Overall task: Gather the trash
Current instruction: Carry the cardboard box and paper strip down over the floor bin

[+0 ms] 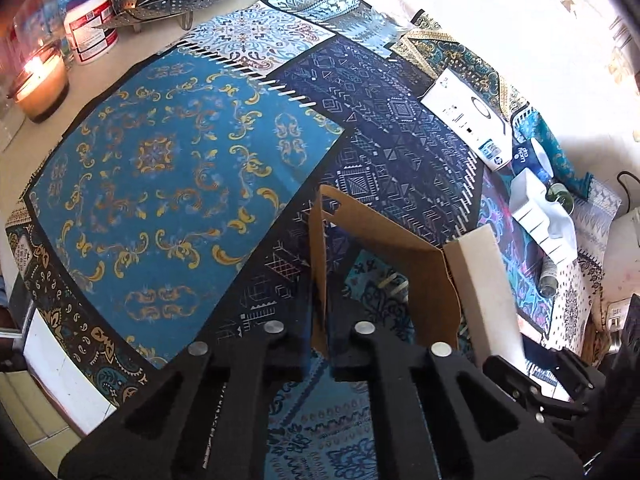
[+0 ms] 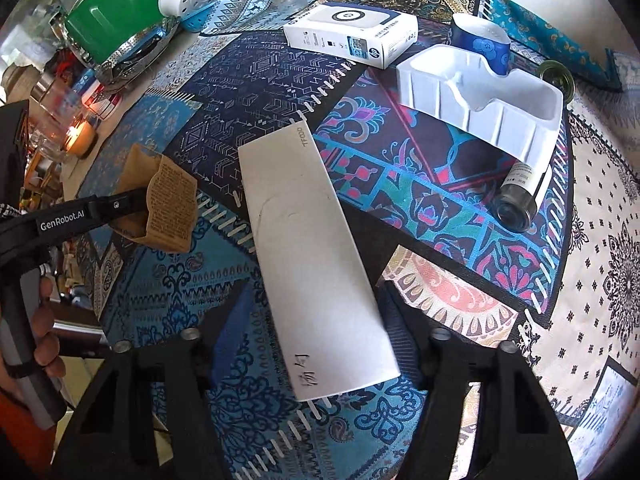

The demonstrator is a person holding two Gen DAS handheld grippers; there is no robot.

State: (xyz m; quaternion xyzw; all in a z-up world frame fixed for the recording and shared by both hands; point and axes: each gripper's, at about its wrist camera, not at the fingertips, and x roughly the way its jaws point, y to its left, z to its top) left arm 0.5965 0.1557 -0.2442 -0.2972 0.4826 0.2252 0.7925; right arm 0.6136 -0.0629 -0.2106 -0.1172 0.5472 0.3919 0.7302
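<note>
While you lean over a counter [image 2: 600,264] covered in overlapping patterned mats, your left gripper [image 1: 323,332] has its jaws closed tight on one wall of a torn brown cardboard piece [image 1: 404,264], which stands upright on a dark blue mat. From the right wrist view, that same cardboard shows printed text on one face, pinched at the tip of the left tool. Your right gripper [image 2: 316,320] straddles a long white box [image 2: 312,248] lying flat, jaws partly open on either side of it; whether they touch it is unclear. Farther back lie a white printer-brand box [image 2: 352,36], a white moulded plastic tray [image 2: 484,92] and a small dark bottle [image 2: 516,200] on its side. A lit candle [image 1: 40,84] glows at the left edge.
</note>
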